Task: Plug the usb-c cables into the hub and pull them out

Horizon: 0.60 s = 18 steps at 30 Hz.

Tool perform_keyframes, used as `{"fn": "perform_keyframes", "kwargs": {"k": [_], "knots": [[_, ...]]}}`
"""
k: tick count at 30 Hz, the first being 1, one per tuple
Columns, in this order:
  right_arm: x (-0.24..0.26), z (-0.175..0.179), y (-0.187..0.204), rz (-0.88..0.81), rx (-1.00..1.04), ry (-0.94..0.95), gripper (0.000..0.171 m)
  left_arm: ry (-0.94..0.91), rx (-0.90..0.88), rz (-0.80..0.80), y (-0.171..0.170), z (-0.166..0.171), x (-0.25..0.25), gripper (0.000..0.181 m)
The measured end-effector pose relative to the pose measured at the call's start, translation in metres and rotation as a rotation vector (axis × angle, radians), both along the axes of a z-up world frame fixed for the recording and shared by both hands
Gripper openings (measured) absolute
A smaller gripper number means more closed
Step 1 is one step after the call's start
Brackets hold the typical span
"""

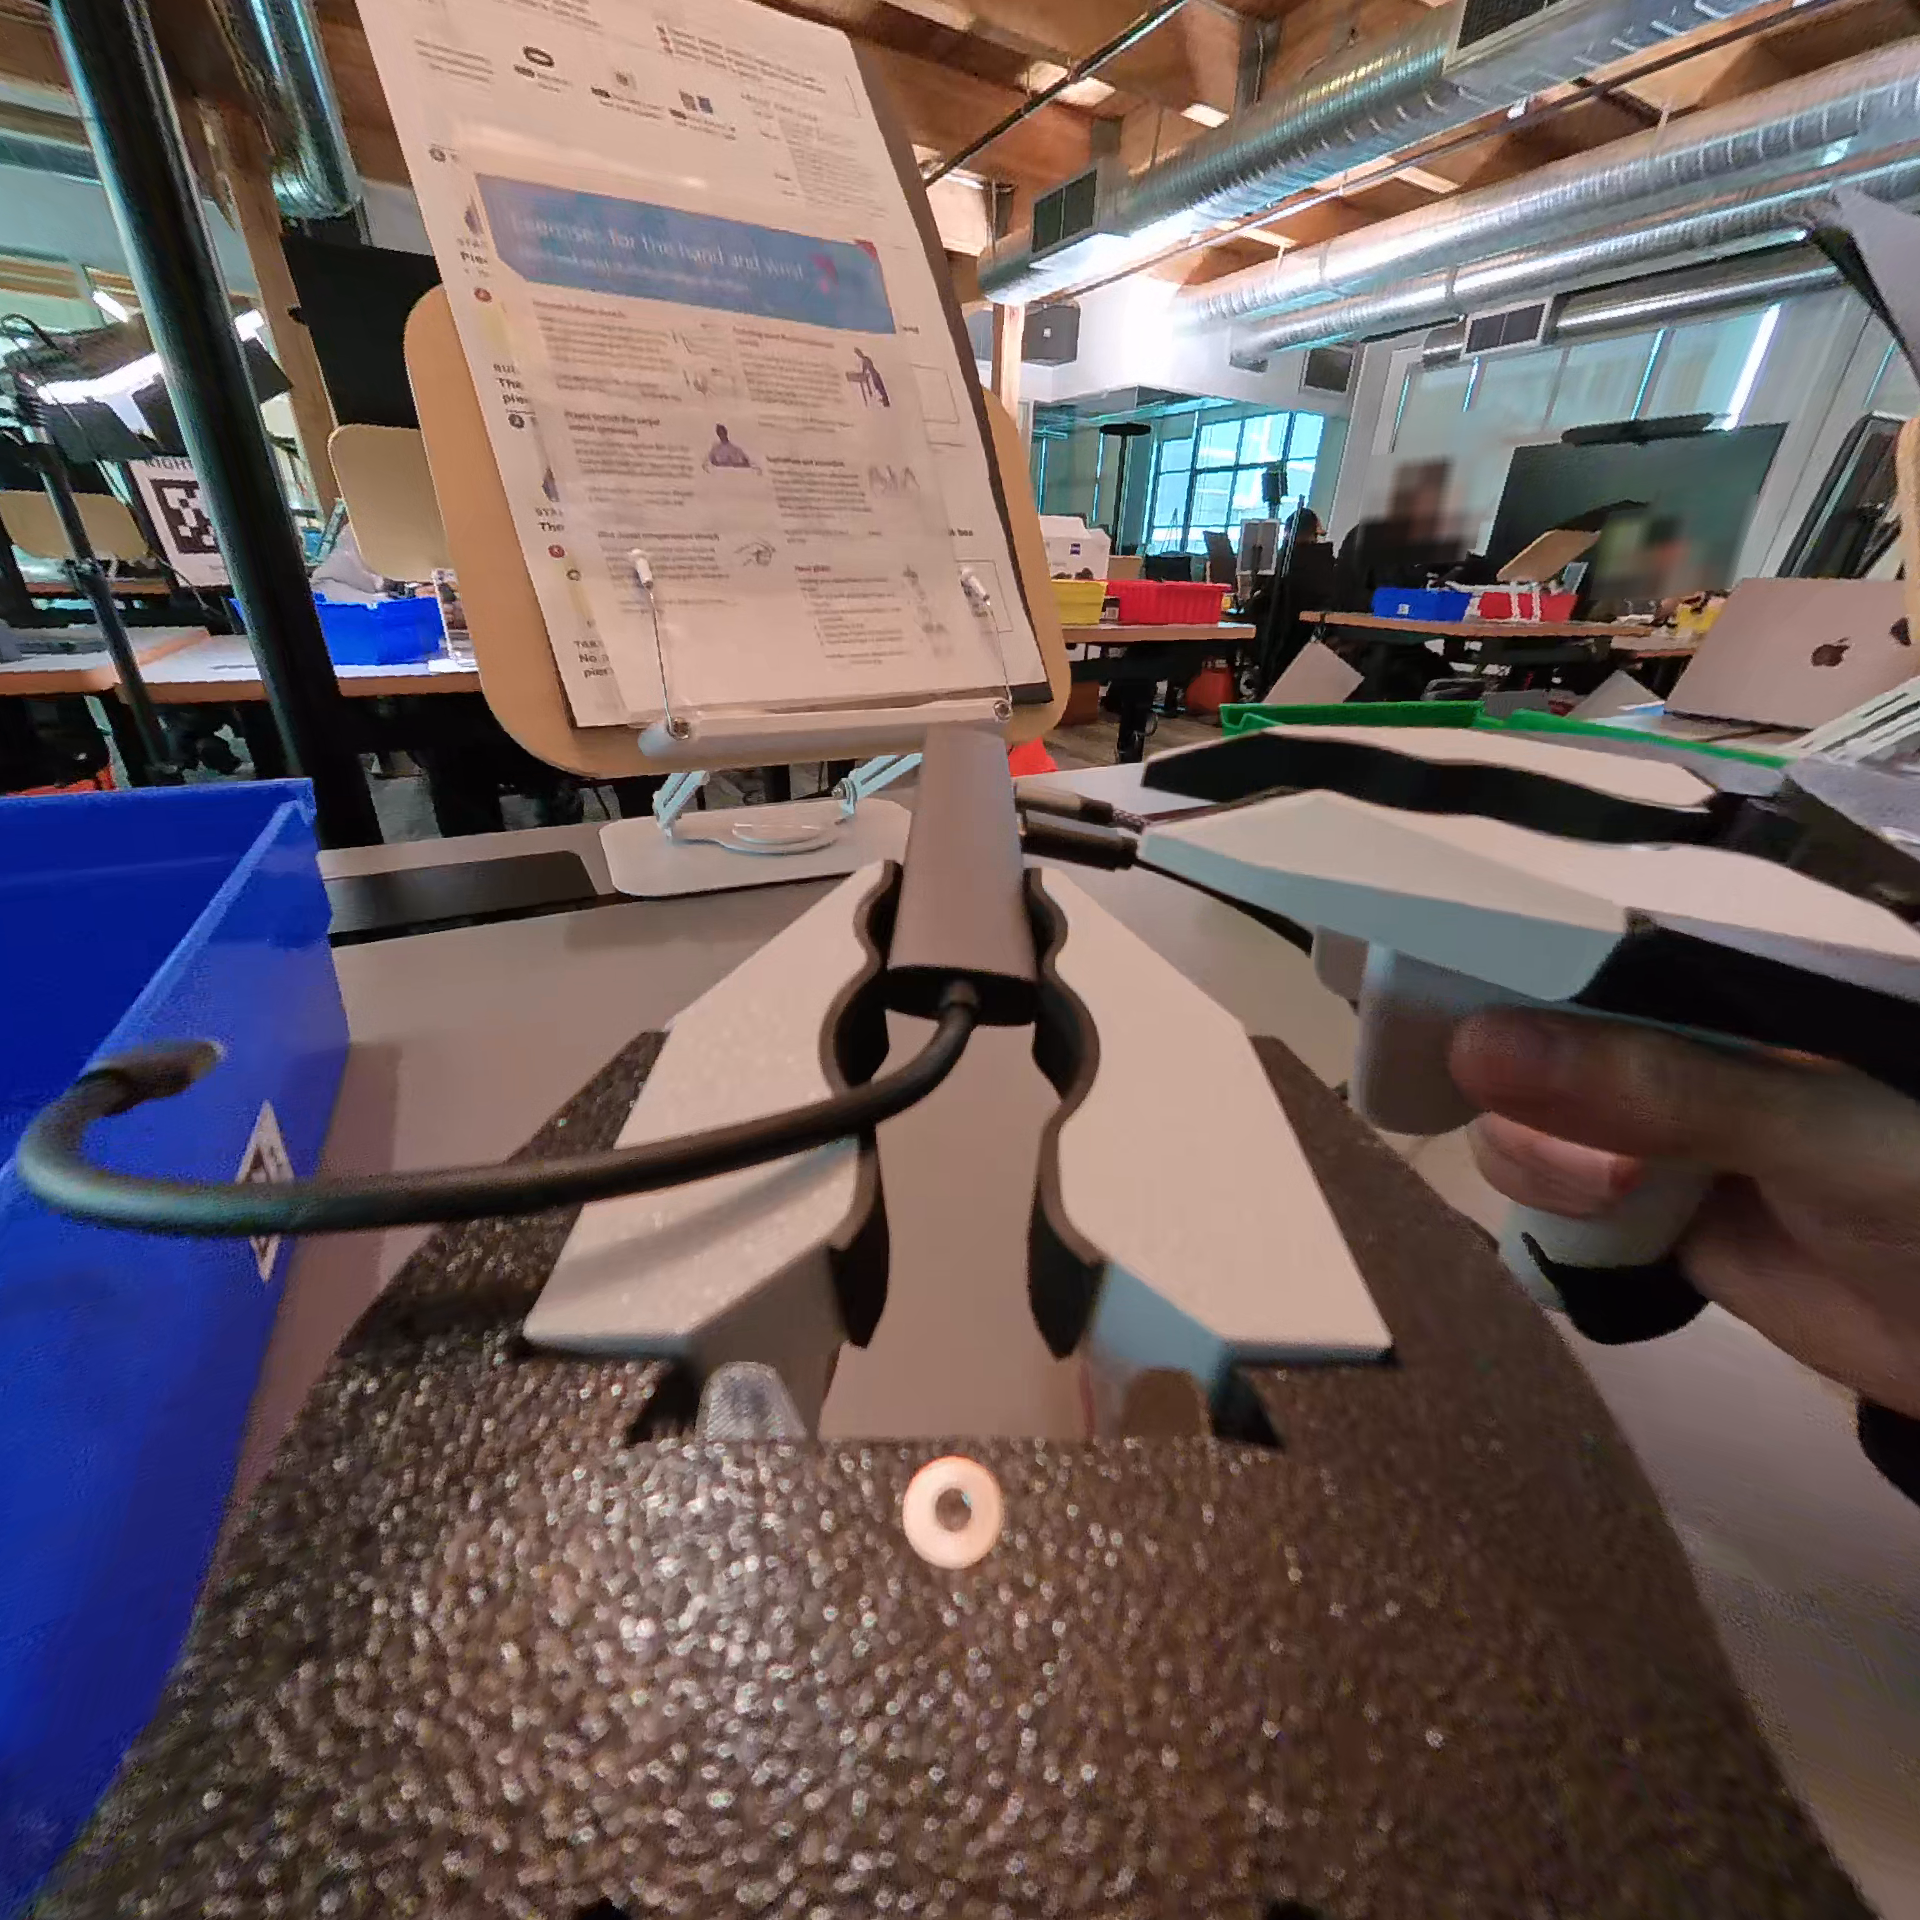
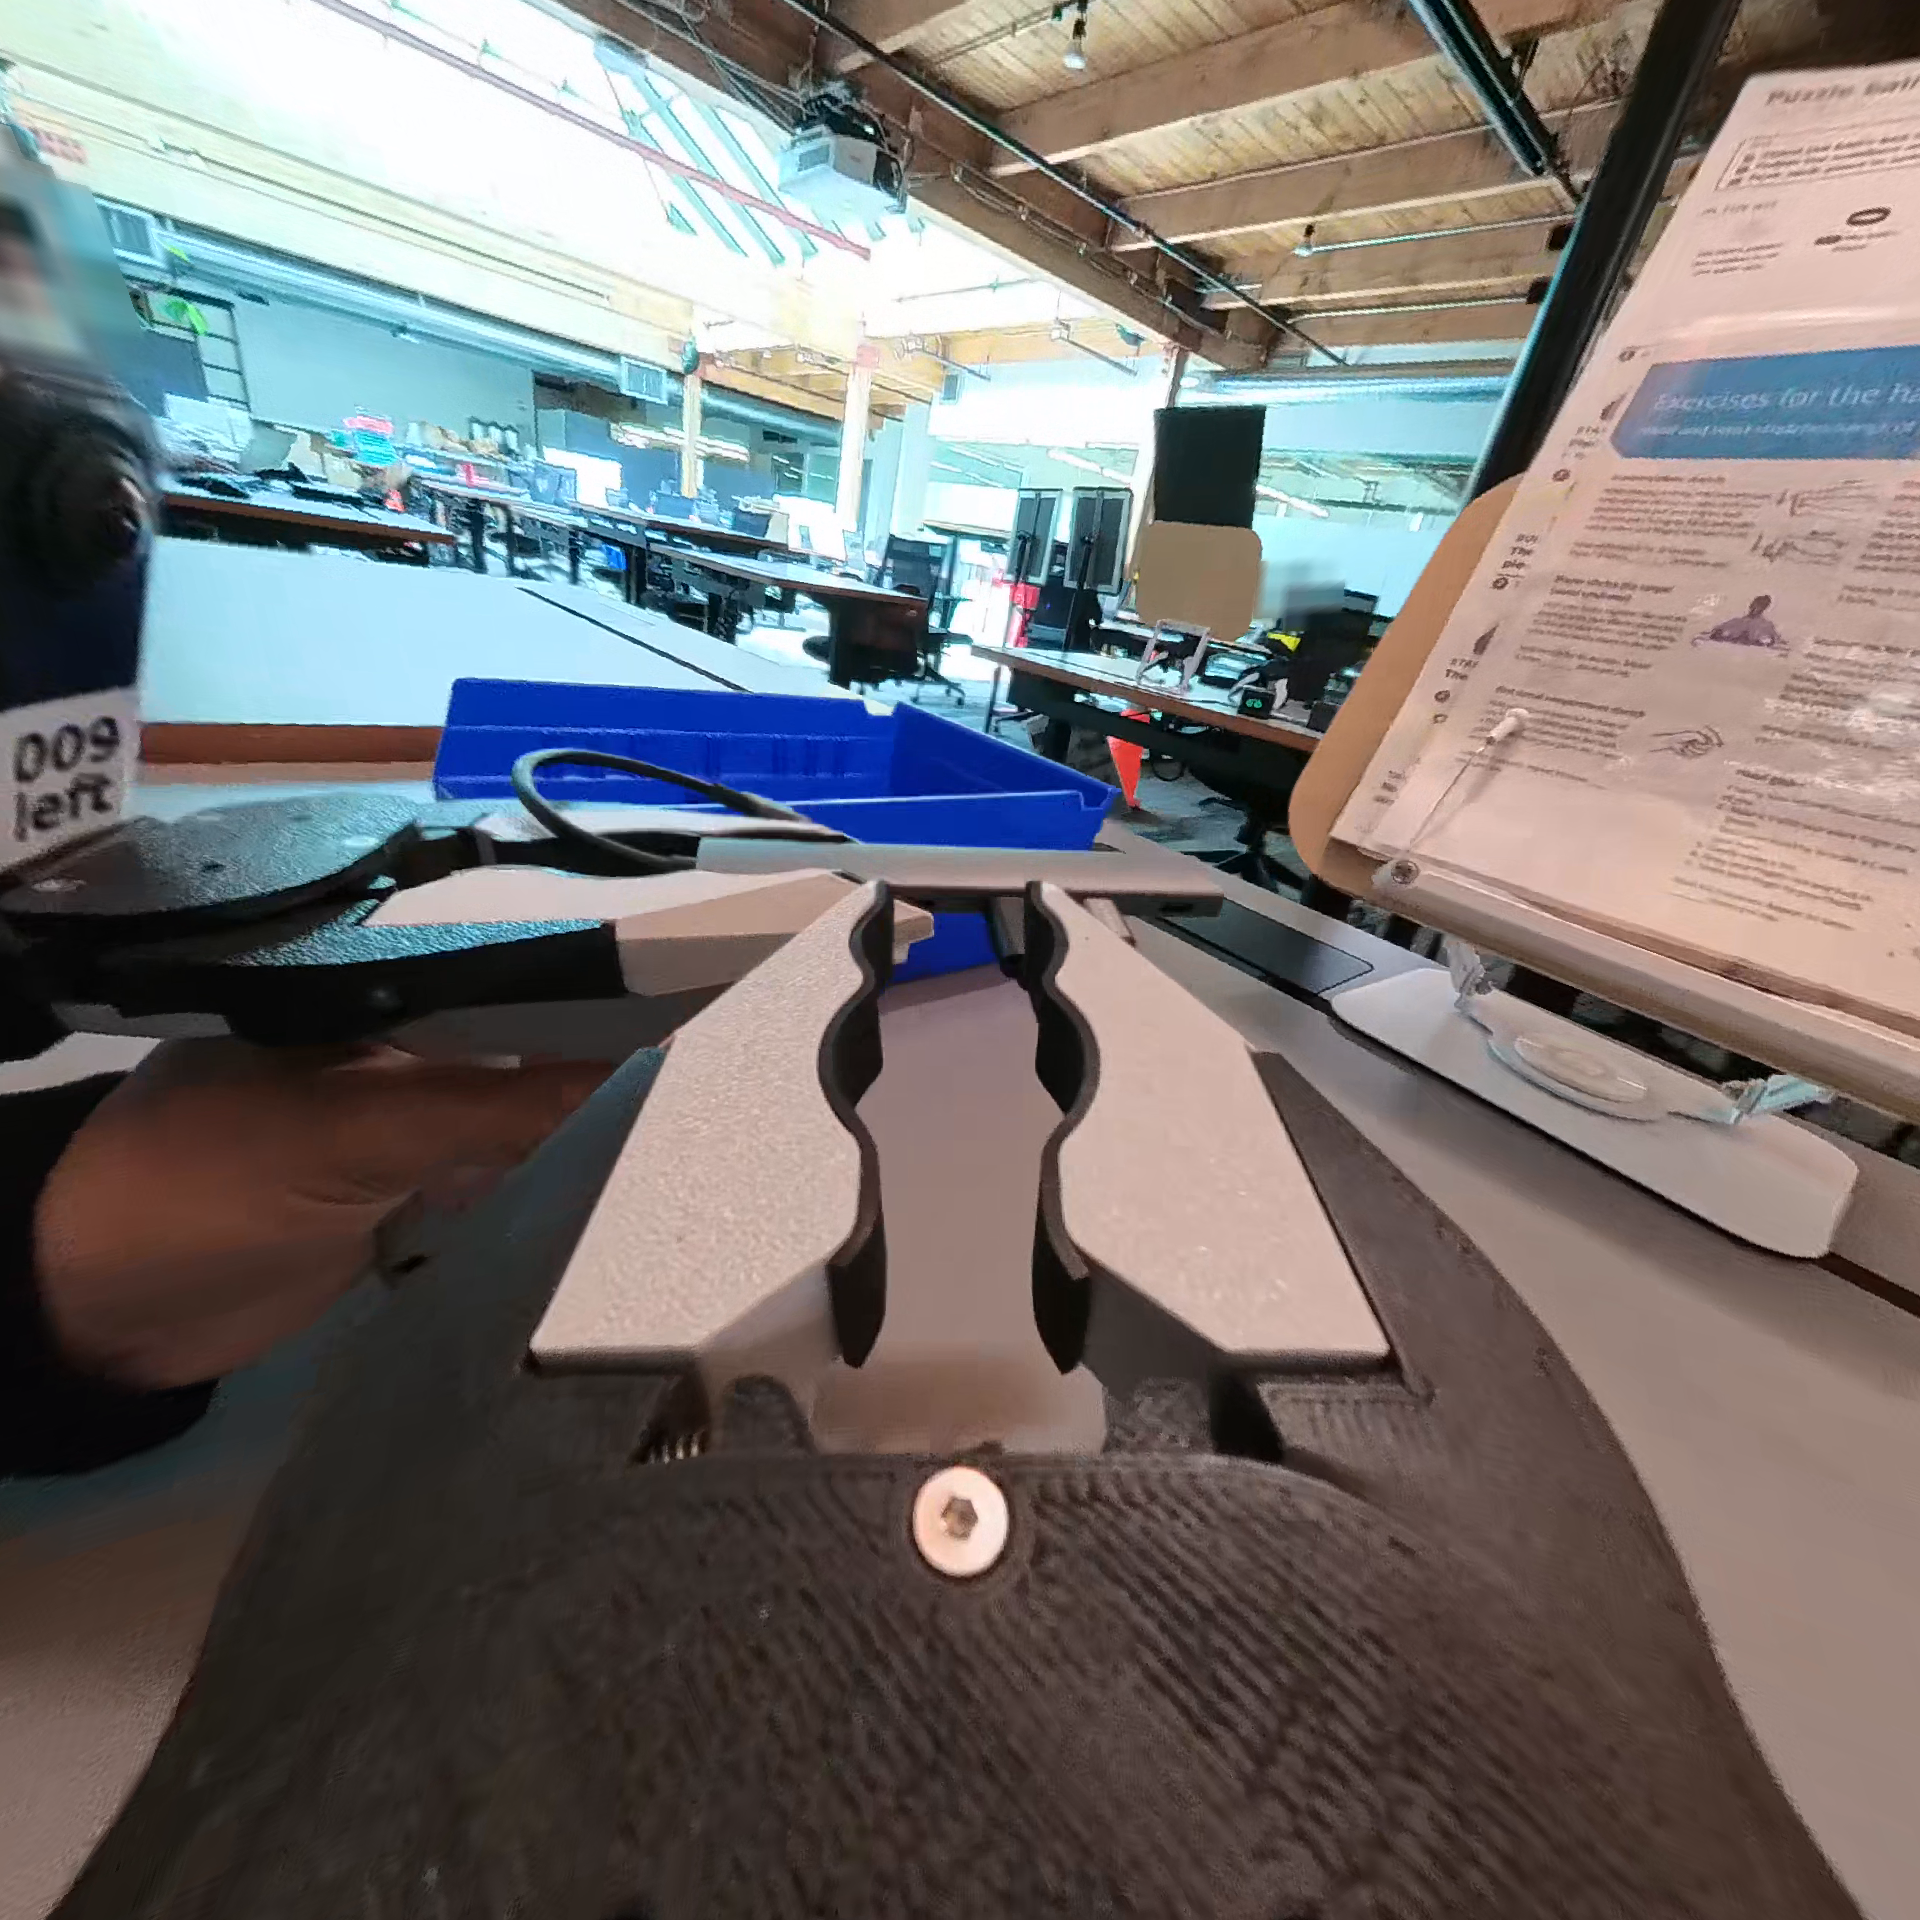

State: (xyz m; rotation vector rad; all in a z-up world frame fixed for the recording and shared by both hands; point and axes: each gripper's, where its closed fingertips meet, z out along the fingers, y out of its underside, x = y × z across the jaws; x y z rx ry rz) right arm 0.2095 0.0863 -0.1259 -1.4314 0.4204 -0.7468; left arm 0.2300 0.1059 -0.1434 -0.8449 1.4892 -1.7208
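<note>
My left gripper (image 1: pixel 961 894) is shut on the grey USB hub (image 1: pixel 961 821), which points away from me above the table. The hub's own black cable (image 1: pixel 520 1174) loops off to the left. Two black USB-C plugs (image 1: pixel 1075 826) sit at the hub's right side. My right gripper (image 1: pixel 1143 821) reaches in from the right at those plugs. In the right wrist view the hub (image 2: pixel 1039 868) lies crosswise just beyond my right gripper (image 2: pixel 961 920). Its fingers stand apart with one black plug (image 2: pixel 1003 930) between them, close to the right finger. I cannot tell if the plugs are fully seated.
A blue bin (image 1: pixel 135 1039) stands close on the left, also seen behind the hub (image 2: pixel 769 748). A document stand (image 1: pixel 727 416) with printed sheets rises behind the hub, its white base (image 2: pixel 1558 1101) on the table. A green tray (image 1: pixel 1351 715) and a laptop (image 1: pixel 1787 649) are at the right. The tips of both grippers are at nearly the same place.
</note>
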Motion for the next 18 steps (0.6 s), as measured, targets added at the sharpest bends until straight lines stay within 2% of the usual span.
{"fn": "perform_keyframes", "kwargs": {"k": [6,13,18], "knots": [[0.014,-0.016,-0.005,-0.151,-0.141,-0.018,0.024,-0.022,0.075,0.004,-0.002,-0.005,0.001,0.021],[0.015,-0.017,-0.018,-0.15,-0.035,0.049,0.013,-0.031,0.083,-0.04,-0.007,-0.006,0.0,0.021],[0.01,-0.021,-0.019,-0.162,-0.112,0.001,0.025,-0.039,0.104,-0.042,-0.009,-0.008,-0.001,0.021]]}}
